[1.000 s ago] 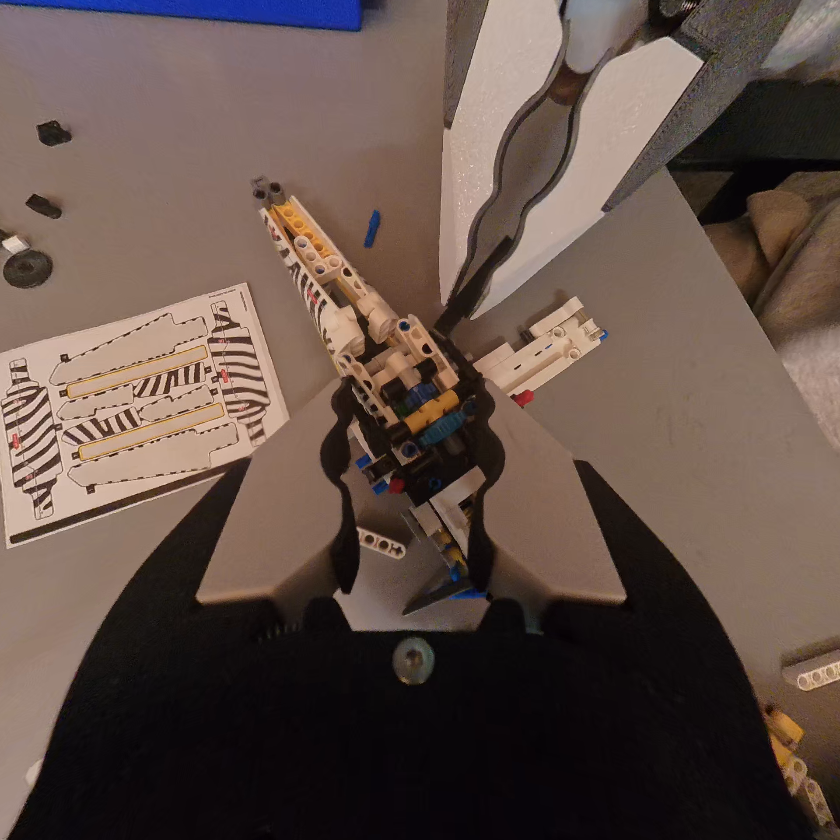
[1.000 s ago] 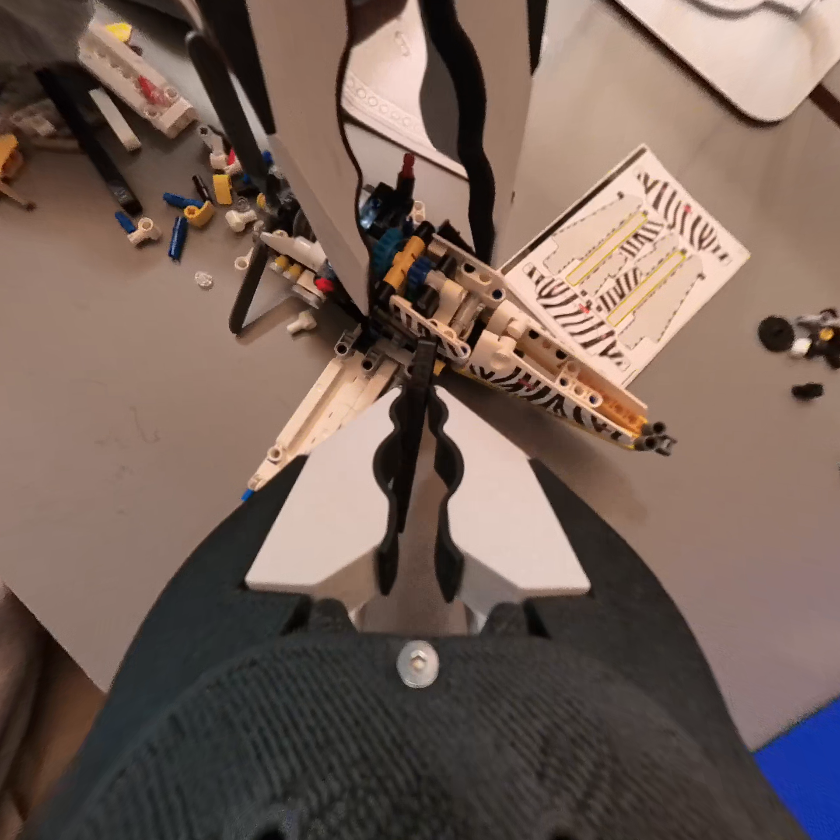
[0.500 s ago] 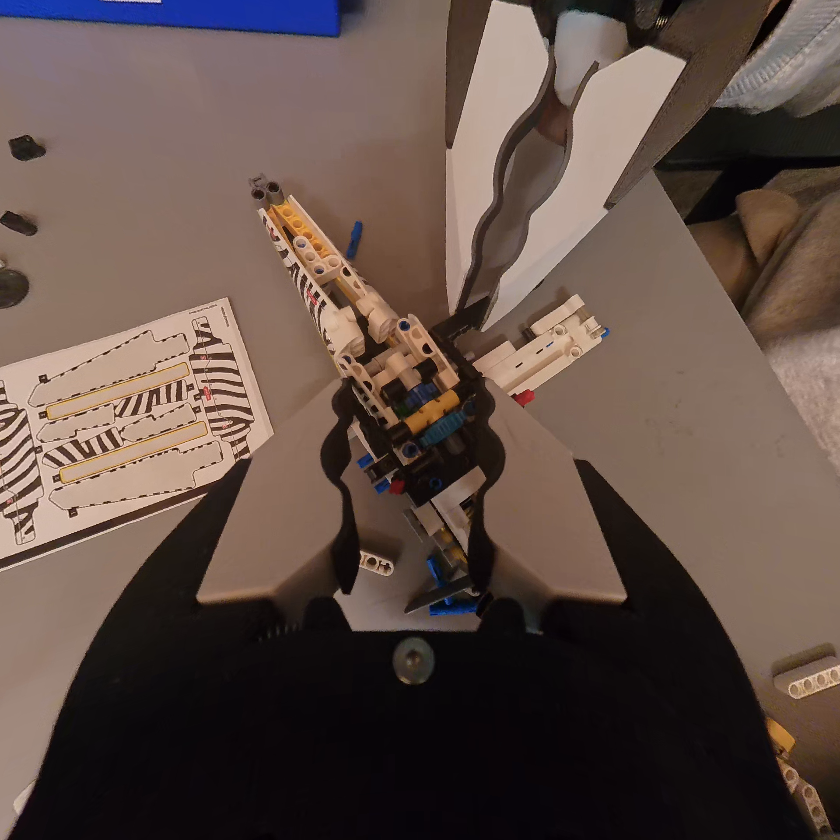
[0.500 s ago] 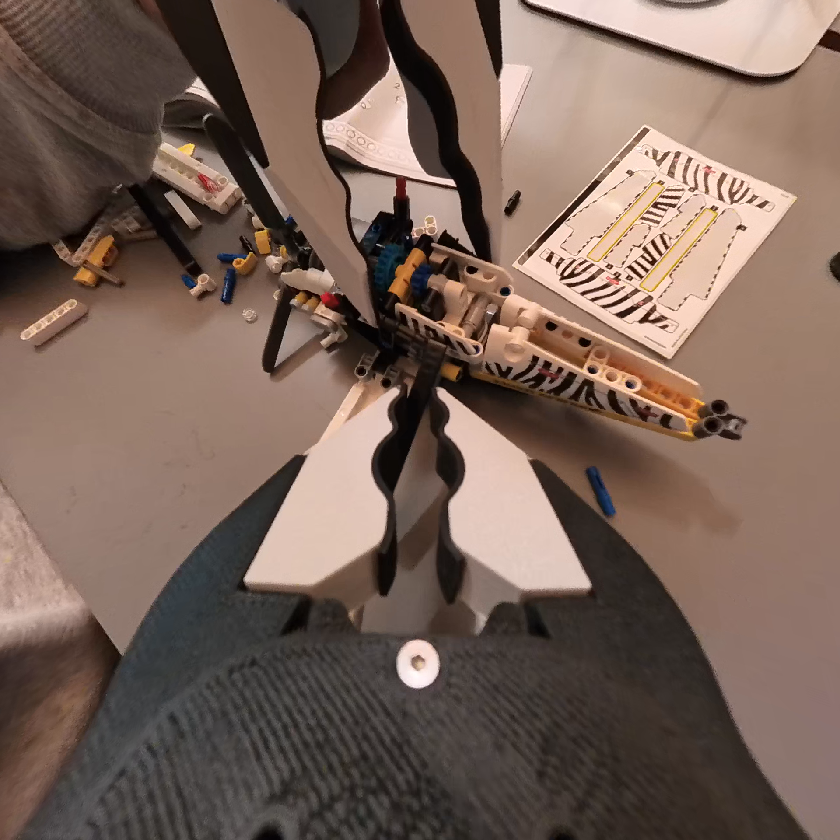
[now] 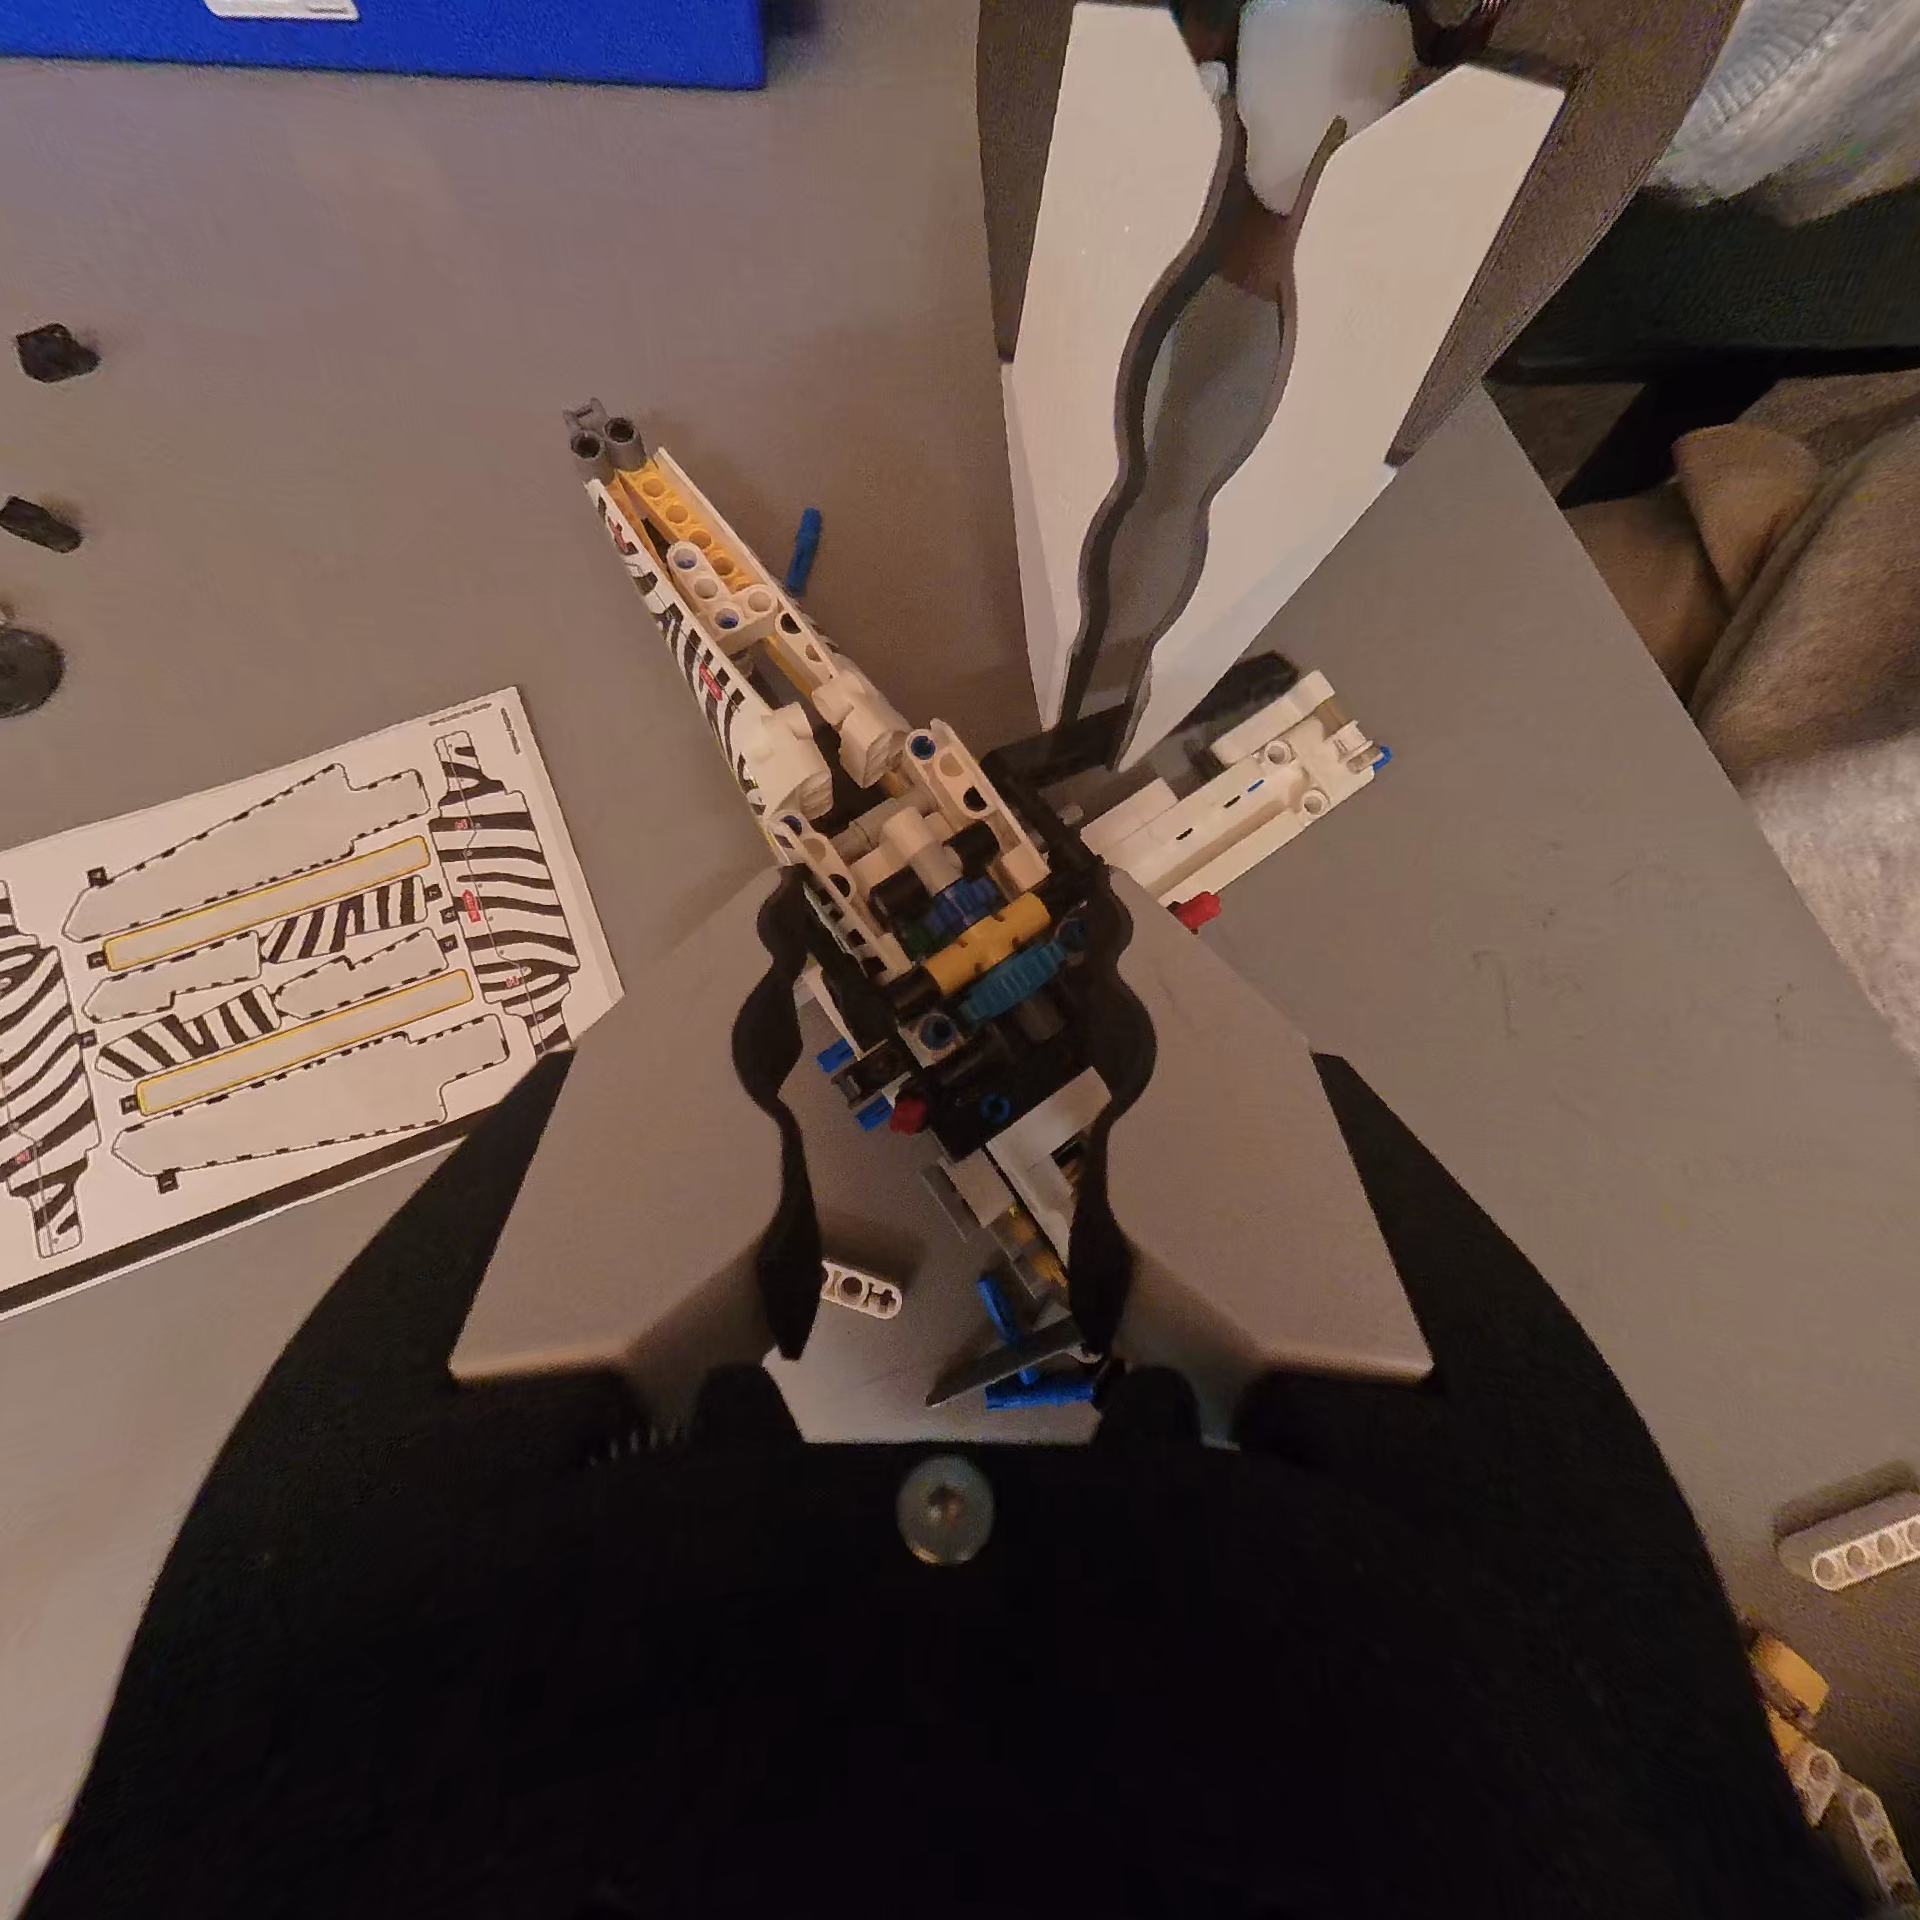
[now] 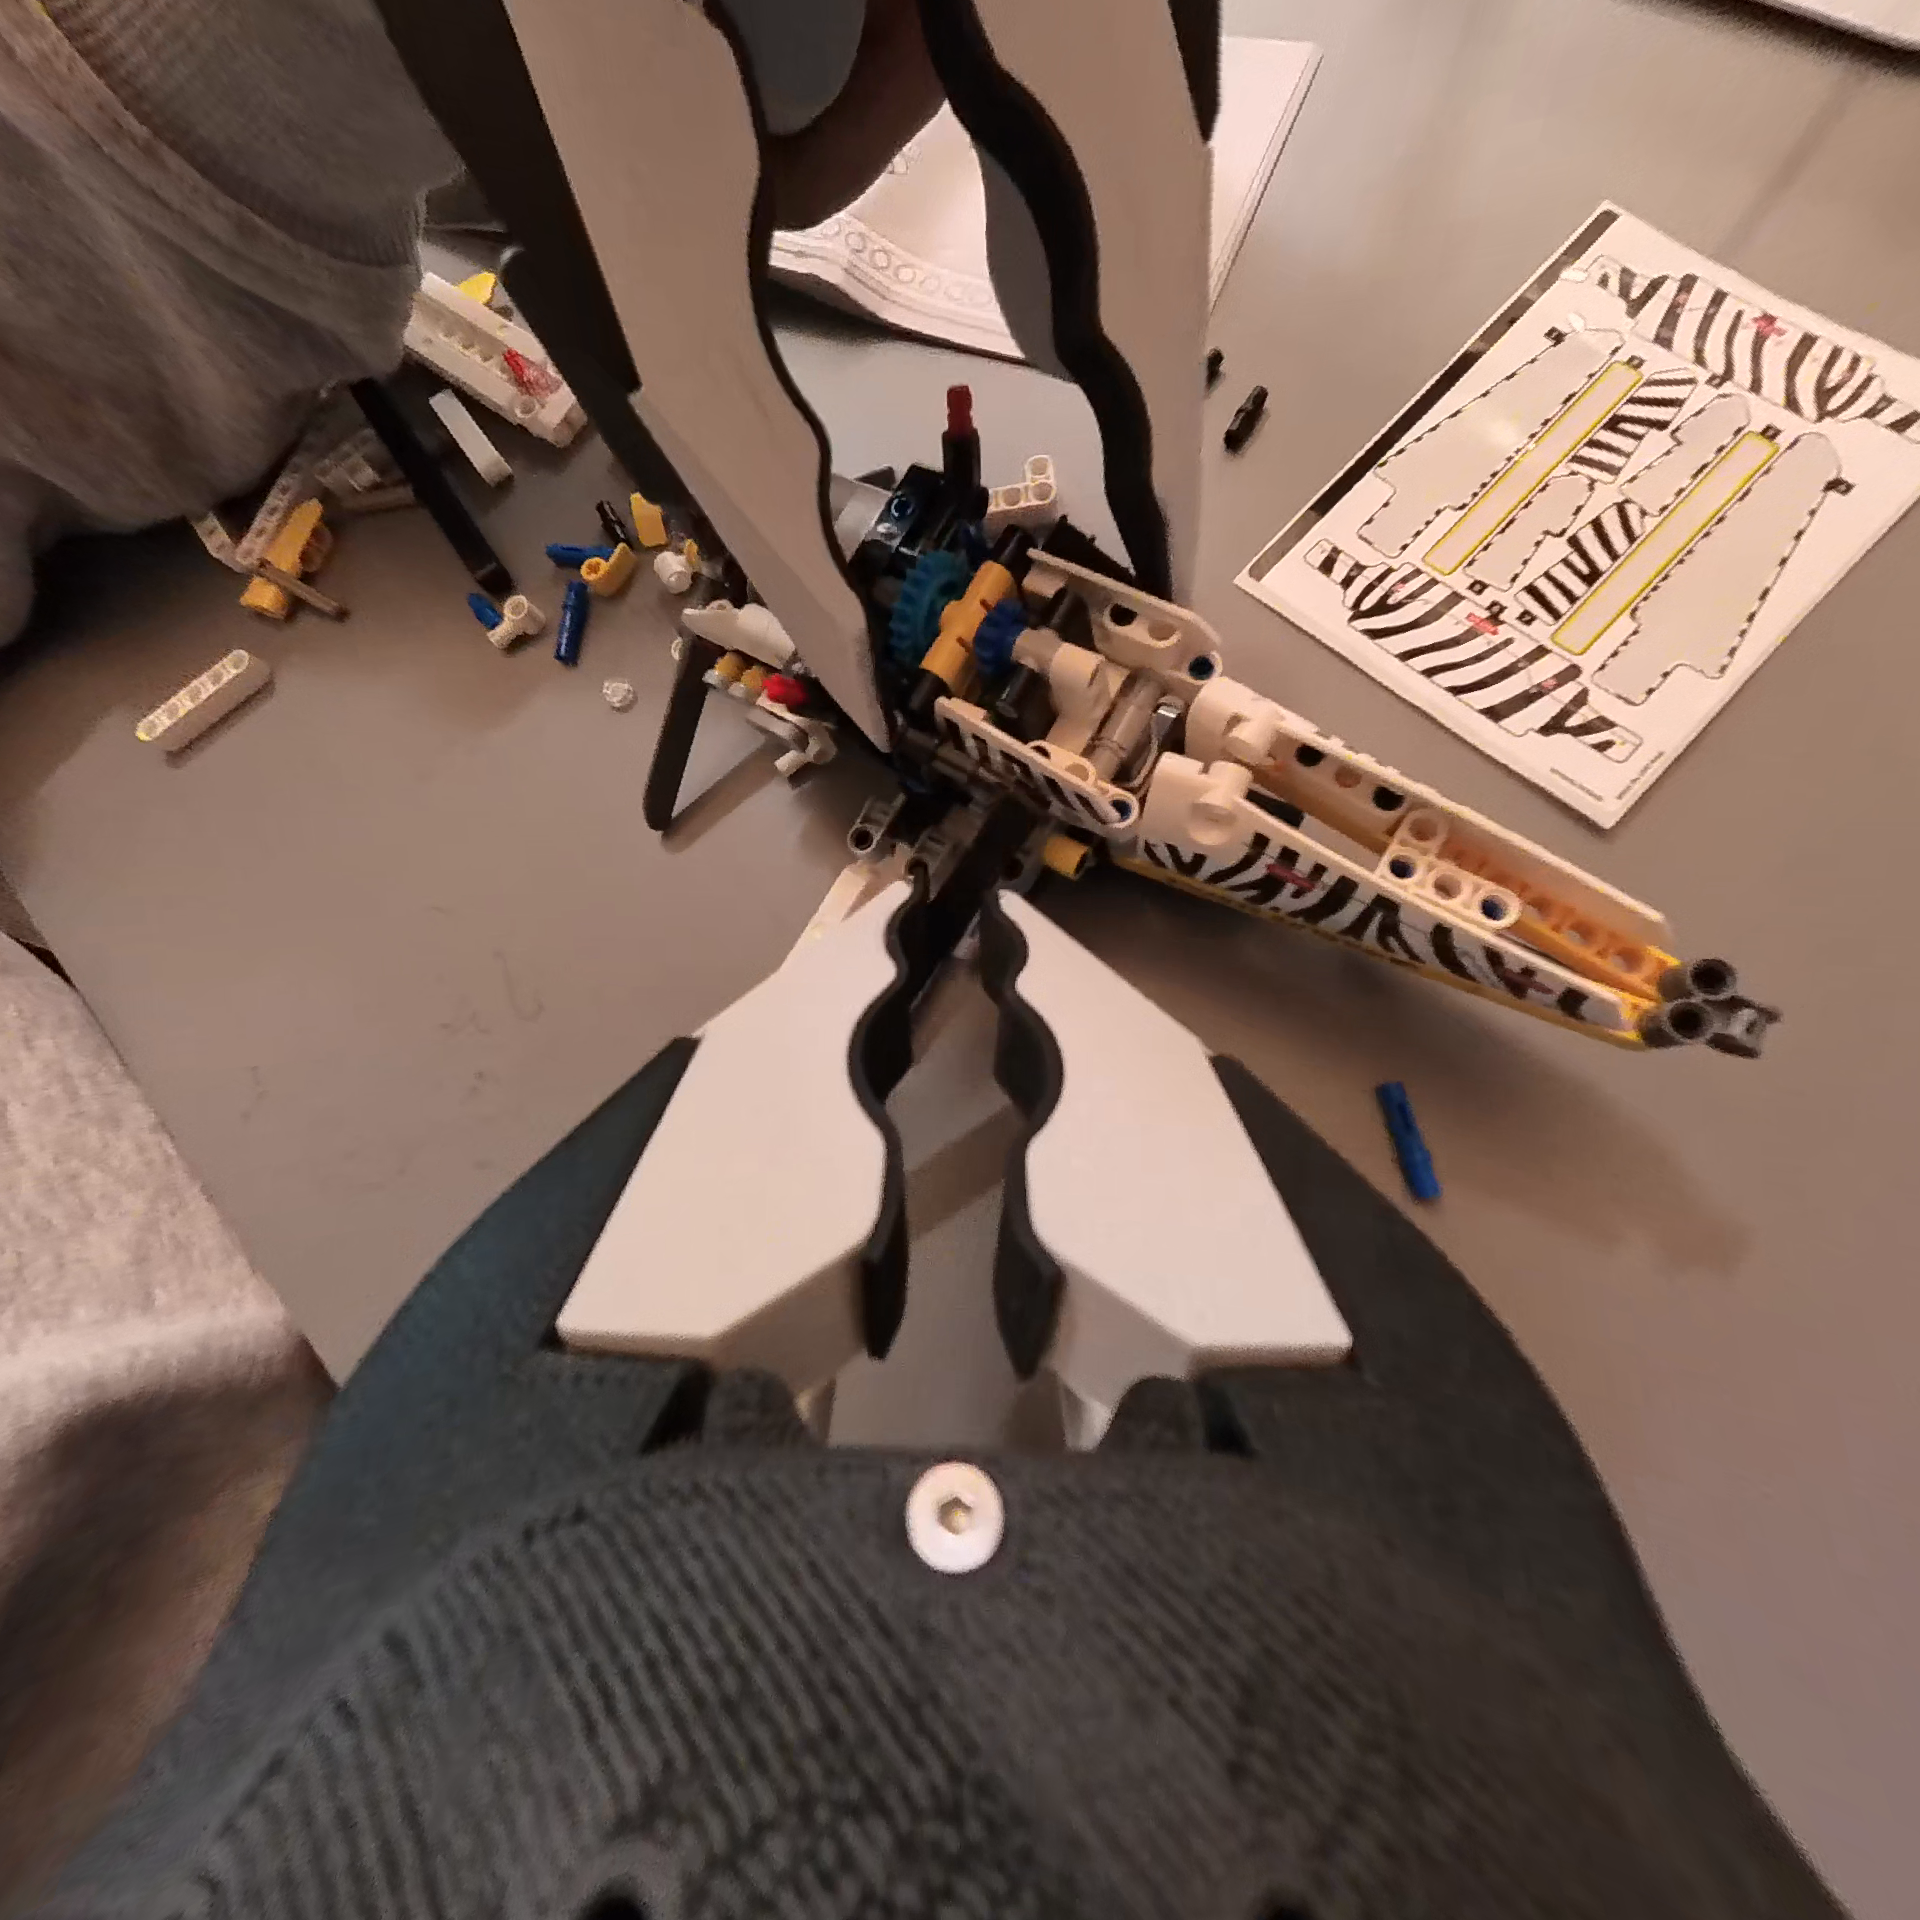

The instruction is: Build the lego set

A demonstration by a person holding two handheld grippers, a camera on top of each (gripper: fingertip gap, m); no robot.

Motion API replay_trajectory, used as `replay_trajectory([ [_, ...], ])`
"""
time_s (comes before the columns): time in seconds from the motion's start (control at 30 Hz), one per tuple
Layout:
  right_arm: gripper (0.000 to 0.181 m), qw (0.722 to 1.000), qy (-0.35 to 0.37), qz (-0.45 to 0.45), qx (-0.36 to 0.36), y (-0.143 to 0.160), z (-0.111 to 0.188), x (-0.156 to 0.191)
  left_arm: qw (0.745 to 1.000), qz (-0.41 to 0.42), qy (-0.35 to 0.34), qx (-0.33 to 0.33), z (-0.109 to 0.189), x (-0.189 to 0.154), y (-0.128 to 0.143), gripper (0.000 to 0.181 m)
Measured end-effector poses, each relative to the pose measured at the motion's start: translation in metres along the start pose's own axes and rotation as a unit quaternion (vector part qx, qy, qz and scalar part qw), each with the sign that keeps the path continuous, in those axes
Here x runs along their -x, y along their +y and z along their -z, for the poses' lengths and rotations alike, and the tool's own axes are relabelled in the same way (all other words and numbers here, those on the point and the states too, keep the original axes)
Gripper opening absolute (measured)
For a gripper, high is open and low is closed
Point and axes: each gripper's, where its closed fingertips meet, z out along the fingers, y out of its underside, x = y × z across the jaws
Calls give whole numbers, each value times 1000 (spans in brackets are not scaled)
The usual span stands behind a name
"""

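L gripper (image 5: 940, 997) clamped on model (image 5: 935, 914) core above table (image 5: 312, 312), R gripper (image 6: 951, 914) pinching black beam (image 6: 961, 862), now pressed further into model's side vs 1 s ago — insertion prob. nearly seated.

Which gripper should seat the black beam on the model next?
Right. The right gripper already pinches the black beam against the model; the left gripper is clamped around the model, steadying it.
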Motion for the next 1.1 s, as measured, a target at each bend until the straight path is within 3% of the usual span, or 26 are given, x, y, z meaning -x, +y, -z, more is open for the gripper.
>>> replay_trajectory([
  [0.6,7,1000,6,27,-7,-6,7,-1,1000,-1,-1,1,0,0,0,53],
  [1.1,7,998,-54,9,-32,-7,5,0,1000,1,5,-5,1,0,0,53],
])
